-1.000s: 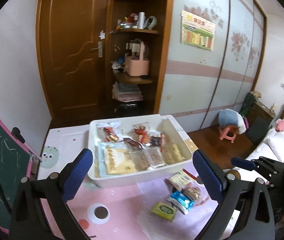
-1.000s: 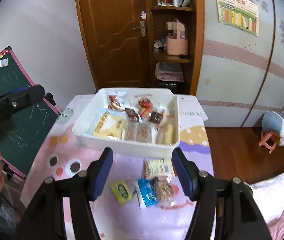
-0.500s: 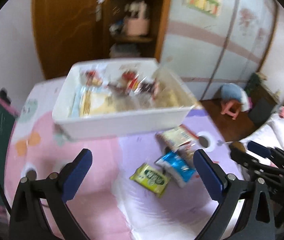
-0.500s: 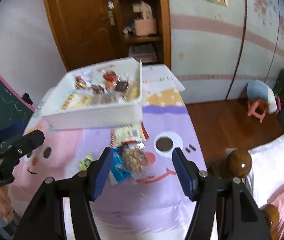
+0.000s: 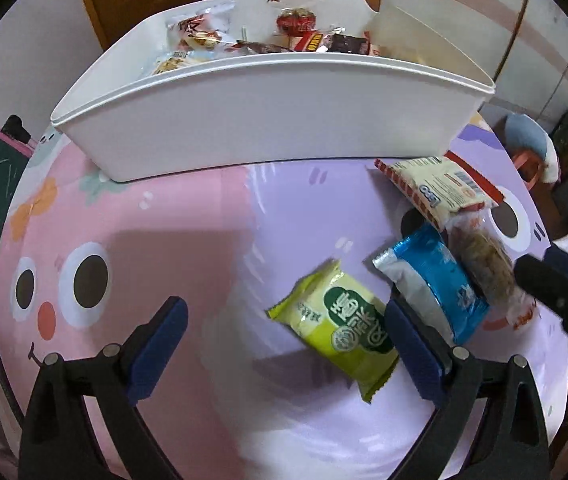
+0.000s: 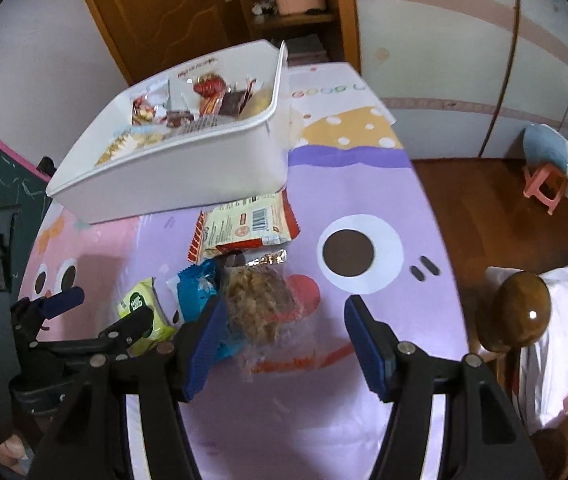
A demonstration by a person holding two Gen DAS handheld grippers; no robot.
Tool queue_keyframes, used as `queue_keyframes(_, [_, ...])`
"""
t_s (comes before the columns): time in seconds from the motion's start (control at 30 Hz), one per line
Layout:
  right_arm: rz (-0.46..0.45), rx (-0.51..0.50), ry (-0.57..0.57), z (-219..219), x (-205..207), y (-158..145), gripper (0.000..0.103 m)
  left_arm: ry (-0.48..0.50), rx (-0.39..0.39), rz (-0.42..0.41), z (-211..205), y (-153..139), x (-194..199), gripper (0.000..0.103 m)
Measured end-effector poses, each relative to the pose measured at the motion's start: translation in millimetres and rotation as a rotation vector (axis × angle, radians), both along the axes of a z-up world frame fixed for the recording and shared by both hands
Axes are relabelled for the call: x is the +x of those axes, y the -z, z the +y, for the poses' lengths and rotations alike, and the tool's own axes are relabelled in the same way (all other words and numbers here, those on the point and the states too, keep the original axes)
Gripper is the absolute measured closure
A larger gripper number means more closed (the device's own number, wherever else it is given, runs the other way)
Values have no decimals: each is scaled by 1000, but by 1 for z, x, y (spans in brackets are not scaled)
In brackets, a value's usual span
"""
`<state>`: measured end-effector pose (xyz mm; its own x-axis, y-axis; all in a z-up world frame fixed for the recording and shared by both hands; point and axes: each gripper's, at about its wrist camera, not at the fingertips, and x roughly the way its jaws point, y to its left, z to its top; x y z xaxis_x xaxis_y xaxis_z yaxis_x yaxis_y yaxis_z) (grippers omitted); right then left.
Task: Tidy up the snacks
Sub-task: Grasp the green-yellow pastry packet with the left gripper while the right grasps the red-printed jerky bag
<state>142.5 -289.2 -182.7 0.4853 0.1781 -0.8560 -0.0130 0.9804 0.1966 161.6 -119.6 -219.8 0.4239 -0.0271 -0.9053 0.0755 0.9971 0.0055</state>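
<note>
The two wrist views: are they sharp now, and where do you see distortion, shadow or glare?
Left wrist view: mostly sharp; fisheye bends the white bin's near wall into a curve; a soft shadow lies beside the green packet. Right wrist view: sharp in the middle, dark vignette at the corners; a small glare spot on the wooden bedpost knob.

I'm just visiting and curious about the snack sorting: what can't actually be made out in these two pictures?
- Left view: the white bin's near wall hides most snacks inside.
- Left view: the blue packet's lower end sits behind the left gripper's finger.
- Right view: the green packet is partly covered by the other gripper's finger.
- Both views: packet print is too small to read.
</note>
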Motion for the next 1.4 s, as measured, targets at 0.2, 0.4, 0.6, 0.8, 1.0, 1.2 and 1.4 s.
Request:
queue_keyframes(0.2, [37,12,-59,15,13,17,41,27,-57,20,14,1,2,4])
queue_keyframes(0.4, [36,86,-54,11,9,27,53,3,-55,59,40,-1,-5,6])
queue_keyframes(0.6, [7,83,-34,10,-4,27,55,-32,-154,104,38,-6,4,6])
queue_keyframes(0.8, [1,80,-38,11,-13,27,55,-92,-102,104,13,-3,19,8])
queue_keyframes(1.0, [8,79,-35,10,-15,26,55,-74,-33,133,-9,11,22,22])
queue_keyframes(1.2, [7,90,-37,9,-18,25,55,-11,-14,107,-5,7,5,47])
queue_keyframes(1.4, [-7,97,-43,14,-24,20,56,10,-101,67,21,2,-6,68])
